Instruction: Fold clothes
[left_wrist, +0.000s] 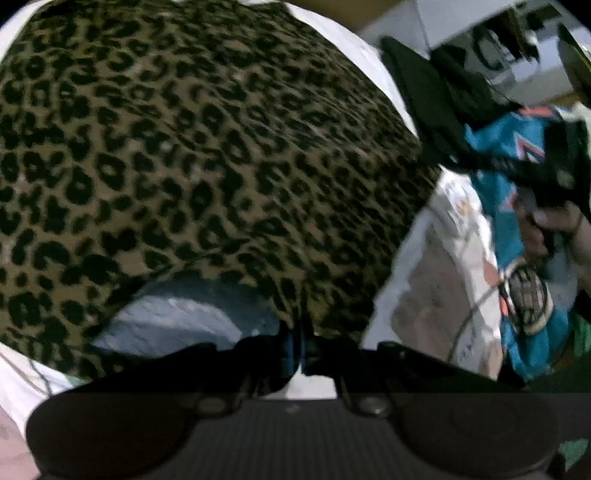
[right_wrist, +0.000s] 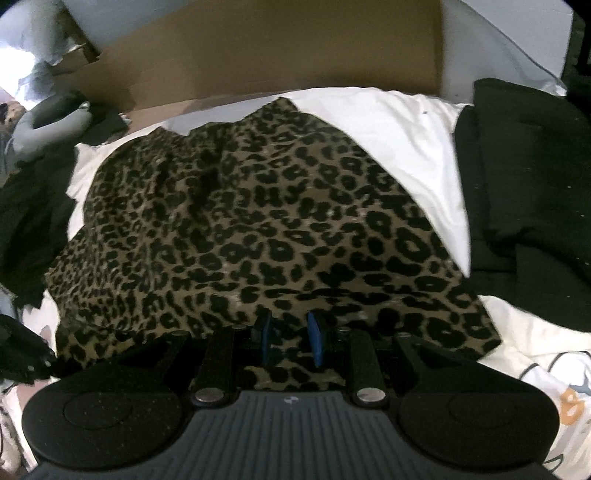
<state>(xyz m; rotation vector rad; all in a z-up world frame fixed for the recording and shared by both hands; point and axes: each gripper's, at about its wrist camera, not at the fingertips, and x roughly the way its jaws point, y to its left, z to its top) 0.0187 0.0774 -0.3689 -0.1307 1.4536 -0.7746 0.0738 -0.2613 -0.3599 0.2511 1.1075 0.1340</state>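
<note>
A leopard-print garment (left_wrist: 207, 155) lies spread on a white sheet (right_wrist: 402, 125) and fills most of both views. At the bottom of the left wrist view, my left gripper (left_wrist: 296, 349) is shut, its blue pads pinching the garment's near edge where a seam runs down into them. Beside the pinch the fabric is lifted, and pale sheet shows under it. My right gripper (right_wrist: 289, 334) hangs over the near hem of the same garment (right_wrist: 258, 229). Its blue pads stand apart, and flat fabric shows in the gap. A hand (left_wrist: 554, 221) holds a black gripper body at the right of the left wrist view.
Black clothes (right_wrist: 528, 206) are piled to the right of the garment, and more dark cloth (right_wrist: 29, 221) lies to the left. A cardboard box (right_wrist: 258, 55) stands behind the sheet. A teal printed garment (left_wrist: 491, 184) and a grey soft item (right_wrist: 48, 122) lie at the sides.
</note>
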